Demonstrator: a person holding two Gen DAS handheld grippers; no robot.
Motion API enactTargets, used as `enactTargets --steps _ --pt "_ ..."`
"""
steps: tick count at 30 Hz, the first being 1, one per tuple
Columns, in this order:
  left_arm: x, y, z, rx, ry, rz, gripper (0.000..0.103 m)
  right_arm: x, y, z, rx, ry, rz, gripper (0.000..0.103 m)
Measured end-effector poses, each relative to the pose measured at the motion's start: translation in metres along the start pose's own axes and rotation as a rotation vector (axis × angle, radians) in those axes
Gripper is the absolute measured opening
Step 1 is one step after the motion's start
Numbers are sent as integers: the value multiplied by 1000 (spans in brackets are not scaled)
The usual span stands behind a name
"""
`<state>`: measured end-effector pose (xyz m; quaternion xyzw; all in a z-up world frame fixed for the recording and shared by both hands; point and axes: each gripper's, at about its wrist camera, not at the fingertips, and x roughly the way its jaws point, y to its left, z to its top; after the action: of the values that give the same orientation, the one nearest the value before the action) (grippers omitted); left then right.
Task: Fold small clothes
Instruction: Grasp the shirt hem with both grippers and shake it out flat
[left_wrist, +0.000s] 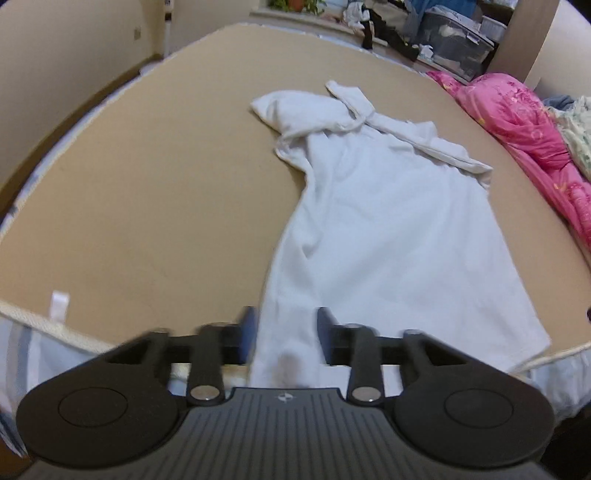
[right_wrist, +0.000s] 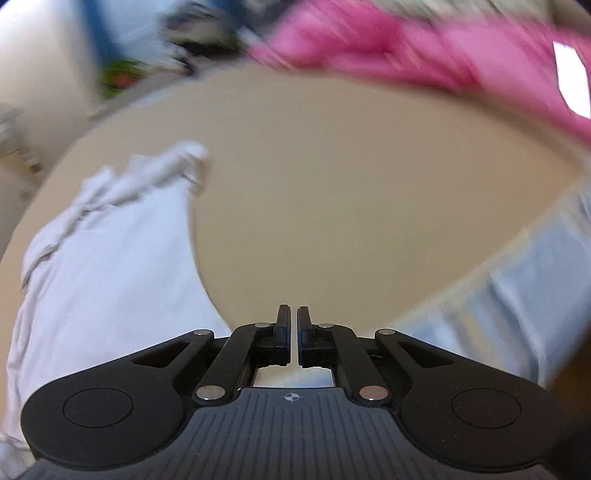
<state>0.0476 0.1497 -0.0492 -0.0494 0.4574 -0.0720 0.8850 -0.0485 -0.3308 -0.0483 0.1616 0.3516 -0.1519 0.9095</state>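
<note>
Two grippers work over a tan board (left_wrist: 147, 184) laid on a bed. Going left to right in the left wrist view: a small white tag (left_wrist: 59, 304) sits at the board's near edge around 8 o'clock. The left gripper (left_wrist: 286, 338) is at 6 o'clock, its jaws spread wide, with the near left corner of the shirt's hem lying in the gap; the fingers are blurred and do not appear to be pinching the cloth. The white shirt (left_wrist: 388, 229) lies mostly flat, hem toward the camera, running from 6 o'clock up to the crumpled collar and sleeves at about 12 o'clock. A pink quilt (left_wrist: 517, 122) is heaped along the board's far right, at 2 o'clock.

In the right wrist view, which is heavily blurred, the shirt (right_wrist: 103, 258) fills 9 o'clock. The right gripper (right_wrist: 293, 336) at 6 o'clock has its jaws nearly pressed together with a thin gap, holding nothing, over bare board (right_wrist: 351, 203) beside the shirt's edge. The quilt (right_wrist: 406, 48) smears across 1 o'clock.

Judged risks: the hem sits at the board's near edge, so a pull could drag it off. The bunched sleeves and collar would fold in as lumps if not flattened first. Closing only one side may skew the shirt.
</note>
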Motion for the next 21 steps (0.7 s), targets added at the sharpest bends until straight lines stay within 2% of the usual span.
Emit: enactTargets --steps 1,2,3,6,8,9,10,11,12,13,14,15,18,19,21 --pt "3 -1 1 -7 2 6 43 9 4 -1 -7 4 31 26" --pt "7 -1 3 -24 15 3 43 27 7 6 -3 21 72 40" --pt "13 0 3 -48 39 -4 43 47 12 13 -11 47 99 43" --pt "36 -3 10 -90 112 -5 43 87 31 -7 -47 150 97 43" --pt "51 -9 10 -69 141 22 42 108 42 -21 -93 221 21 43" --pt "58 -11 7 -53 151 53 42 112 45 -26 -111 223 9 43" --pt "62 -13 5 -39 161 79 42 114 51 -27 -144 207 -2 42" --pt "67 -14 4 -28 174 98 42 112 55 -25 -171 198 1 26" --pt "71 -15 2 -19 189 109 39 109 56 -22 -185 200 38 4" --pt "74 -17 1 -8 193 115 37 107 57 -21 -187 200 67 4" --pt "75 -21 -1 14 188 117 24 106 56 -19 -191 194 70 3" --pt "74 -27 -1 48 182 115 6 104 52 -18 -187 184 63 3" --pt "66 -39 -4 106 148 110 4 84 22 -13 -40 151 73 2" --pt "59 -39 -4 99 135 88 4 72 10 -7 18 138 93 2" --pt "38 -39 -4 76 91 16 4 48 -4 -3 33 107 89 2"
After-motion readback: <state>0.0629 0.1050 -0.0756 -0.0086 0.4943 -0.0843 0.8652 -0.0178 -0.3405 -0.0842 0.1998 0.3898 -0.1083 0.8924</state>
